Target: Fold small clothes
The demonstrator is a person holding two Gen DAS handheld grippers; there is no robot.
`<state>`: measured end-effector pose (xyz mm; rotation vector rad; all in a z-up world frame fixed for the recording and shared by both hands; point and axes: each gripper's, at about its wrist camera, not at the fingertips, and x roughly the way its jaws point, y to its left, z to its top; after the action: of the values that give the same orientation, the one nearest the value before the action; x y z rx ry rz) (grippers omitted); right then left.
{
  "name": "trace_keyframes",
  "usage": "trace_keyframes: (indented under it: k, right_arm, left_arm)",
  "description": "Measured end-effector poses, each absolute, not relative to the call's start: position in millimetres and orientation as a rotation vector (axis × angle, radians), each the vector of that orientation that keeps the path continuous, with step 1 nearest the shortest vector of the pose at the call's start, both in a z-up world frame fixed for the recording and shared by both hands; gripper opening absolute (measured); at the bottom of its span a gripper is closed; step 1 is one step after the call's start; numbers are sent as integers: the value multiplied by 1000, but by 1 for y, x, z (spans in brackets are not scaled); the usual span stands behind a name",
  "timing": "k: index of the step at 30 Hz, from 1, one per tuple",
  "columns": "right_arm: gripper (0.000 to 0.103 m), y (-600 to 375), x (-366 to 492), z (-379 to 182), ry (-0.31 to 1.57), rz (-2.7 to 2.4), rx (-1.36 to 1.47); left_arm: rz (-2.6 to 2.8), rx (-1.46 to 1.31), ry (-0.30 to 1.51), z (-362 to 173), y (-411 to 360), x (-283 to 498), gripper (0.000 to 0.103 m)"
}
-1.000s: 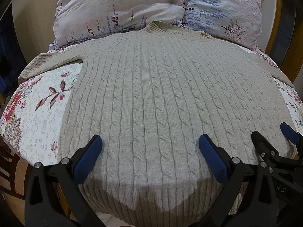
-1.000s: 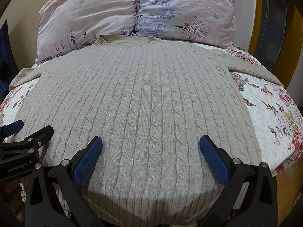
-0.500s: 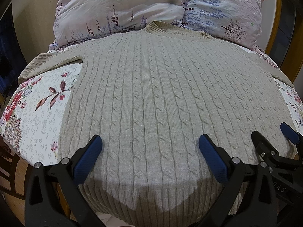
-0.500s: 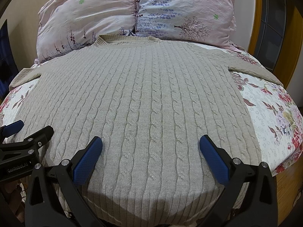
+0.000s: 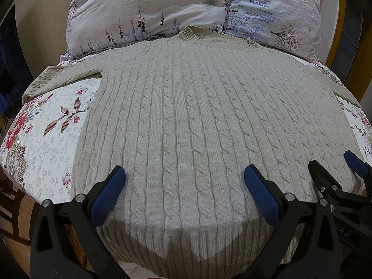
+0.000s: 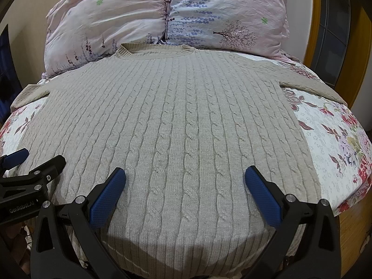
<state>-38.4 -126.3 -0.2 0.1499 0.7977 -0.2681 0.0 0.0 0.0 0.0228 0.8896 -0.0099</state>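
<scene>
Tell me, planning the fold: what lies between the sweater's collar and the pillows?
Nothing; the collar meets the pillows directly, clearest in the right wrist view.

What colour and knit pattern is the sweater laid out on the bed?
Beige-grey cable knit sweater with ribbed hem and collar; clearest in the left wrist view.

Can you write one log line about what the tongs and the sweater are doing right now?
beige cable-knit sweater: flat on floral bedsheet | left tongs: open above hem | right tongs: open above hem | fold: not begun
</scene>
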Motion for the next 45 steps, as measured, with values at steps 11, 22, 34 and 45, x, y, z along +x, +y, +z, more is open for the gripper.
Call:
trace_keyframes:
  k: [11,22,34,45]
  right_arm:
    - [102,-126,-39,-1,797,-268,150]
    - [102,-127,-39,0,797,-268,150]
    - [102,-124,-38,1,794,-262,146]
    - [102,-130,-35,1,784,-168,109]
  left_arm:
    - [-10,23,889,0,0,0,101]
    - [-10,23,889,0,0,0,101]
    - [-11,24,892,0,0,0,101]
    - [-39,41,948,3,2,9,101]
